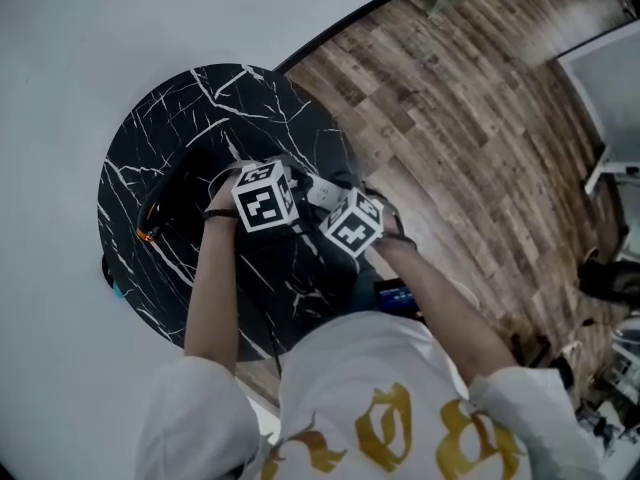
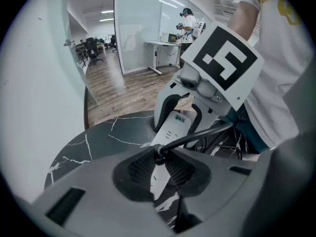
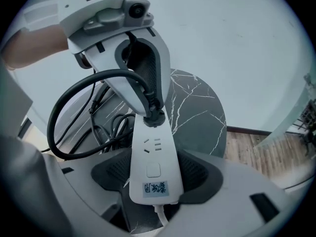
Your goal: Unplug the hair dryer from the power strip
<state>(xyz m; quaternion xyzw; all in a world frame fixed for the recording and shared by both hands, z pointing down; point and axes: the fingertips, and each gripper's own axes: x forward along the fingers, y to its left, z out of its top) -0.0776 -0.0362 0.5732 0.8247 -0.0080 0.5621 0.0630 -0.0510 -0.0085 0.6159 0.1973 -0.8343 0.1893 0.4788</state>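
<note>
A white power strip [image 3: 154, 164] lies on the round black marble table [image 1: 200, 118]. My right gripper [image 3: 154, 176] is shut on the strip's near end, a pad against each side. A black plug [image 3: 153, 116] sits in the strip's far socket. My left gripper [image 2: 158, 156] comes down from above and is shut on that plug, whose black cable [image 3: 64, 127] loops away to the left. In the head view both grippers meet at the table's middle, hiding most of the strip. The black hair dryer [image 1: 160, 208] lies at the table's left.
Further black cables [image 3: 106, 127] lie coiled on the table beside the strip. The table stands against a white wall [image 1: 60, 88], with wooden floor [image 1: 470, 138] to the right. A desk and a glass partition [image 2: 138, 28] stand farther off in the room.
</note>
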